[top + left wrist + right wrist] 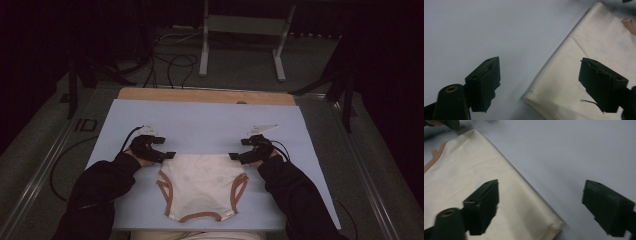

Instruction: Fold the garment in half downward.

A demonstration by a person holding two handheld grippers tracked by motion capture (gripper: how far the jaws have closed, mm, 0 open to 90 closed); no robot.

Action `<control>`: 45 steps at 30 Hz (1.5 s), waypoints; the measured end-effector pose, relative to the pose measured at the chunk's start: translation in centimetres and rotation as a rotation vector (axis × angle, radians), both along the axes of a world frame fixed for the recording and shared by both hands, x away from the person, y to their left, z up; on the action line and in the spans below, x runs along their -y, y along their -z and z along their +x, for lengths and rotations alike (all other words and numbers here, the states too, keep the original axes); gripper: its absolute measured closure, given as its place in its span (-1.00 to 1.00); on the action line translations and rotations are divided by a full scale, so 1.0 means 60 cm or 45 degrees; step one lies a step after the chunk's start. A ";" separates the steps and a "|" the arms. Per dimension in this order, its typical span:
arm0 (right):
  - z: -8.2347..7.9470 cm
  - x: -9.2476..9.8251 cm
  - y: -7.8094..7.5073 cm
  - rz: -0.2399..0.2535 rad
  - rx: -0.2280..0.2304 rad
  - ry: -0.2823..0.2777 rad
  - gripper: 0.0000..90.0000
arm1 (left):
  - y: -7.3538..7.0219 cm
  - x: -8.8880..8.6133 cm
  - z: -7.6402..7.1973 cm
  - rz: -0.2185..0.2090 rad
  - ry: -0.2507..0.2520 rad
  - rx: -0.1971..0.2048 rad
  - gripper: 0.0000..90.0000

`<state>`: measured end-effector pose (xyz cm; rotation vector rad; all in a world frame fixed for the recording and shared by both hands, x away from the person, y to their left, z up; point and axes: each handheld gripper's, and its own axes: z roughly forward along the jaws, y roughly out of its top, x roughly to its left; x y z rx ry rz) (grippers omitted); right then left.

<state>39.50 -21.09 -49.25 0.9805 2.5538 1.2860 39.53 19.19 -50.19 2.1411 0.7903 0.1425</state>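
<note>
High view: cream garment (201, 185) w/ brown trim flat on blue mat (210, 125), btwn left gripper (169, 156) and right gripper (234, 156), one at each top corner.
Left gripper view: jaws apart, corner btwn them, unpinched.
Right gripper view: same, jaws wide, nothing gripped.

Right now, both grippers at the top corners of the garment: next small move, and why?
Probably close both on the corners. The left gripper and right gripper each stand open, straddling a top corner of the cream garment, which lies flat on the blue mat. The pads are not yet pressing cloth, so nothing is gripped.
</note>
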 end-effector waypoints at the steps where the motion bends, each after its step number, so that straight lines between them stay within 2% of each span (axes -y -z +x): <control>1: 0.001 0.004 0.001 -0.006 -0.001 0.010 -0.59 | 0.004 -0.001 0.001 0.016 -0.002 -0.013 -0.50; 2: 0.001 0.009 0.003 -0.018 0.003 0.019 -0.42 | 0.006 -0.001 0.000 0.012 0.006 -0.026 -0.43; 4: 0.002 0.013 0.004 -0.014 -0.007 0.032 -0.27 | 0.009 -0.001 -0.001 0.029 0.012 -0.032 -0.34; 7: 0.002 0.016 0.008 -0.016 -0.016 0.032 -0.14 | 0.010 -0.002 -0.002 0.041 0.015 -0.051 -0.16; 12: 0.005 0.015 0.019 -0.035 -0.049 0.020 -0.11 | 0.013 -0.007 0.000 0.054 0.002 -0.079 0.10; 15: 0.006 0.012 0.027 -0.078 -0.077 0.021 -0.07 | 0.017 -0.009 0.001 0.063 -0.006 -0.093 0.26; 20: 0.006 0.014 0.036 -0.097 -0.119 0.007 0.03 | 0.024 -0.011 0.002 0.081 0.002 -0.124 0.38; 25: 0.005 0.014 0.040 -0.127 -0.135 0.000 0.20 | 0.028 -0.014 0.002 0.068 -0.008 -0.147 0.48; 29: 0.001 0.012 0.038 -0.162 -0.124 -0.022 0.42 | 0.028 -0.011 0.001 0.069 0.019 -0.170 0.64; 30: 0.001 0.012 0.038 -0.162 -0.124 -0.022 0.42 | 0.028 -0.011 0.001 0.069 0.019 -0.170 0.68; 35: -0.001 0.011 0.038 -0.172 -0.143 -0.051 0.83 | 0.030 -0.013 0.003 0.051 0.002 -0.217 0.87; 40: -0.004 0.006 0.034 -0.191 -0.122 -0.067 0.89 | 0.029 -0.012 0.003 0.048 0.031 -0.215 0.96; 45: 0.000 0.012 0.025 -0.171 -0.106 -0.052 0.90 | 0.022 -0.016 0.003 0.016 0.027 -0.171 0.97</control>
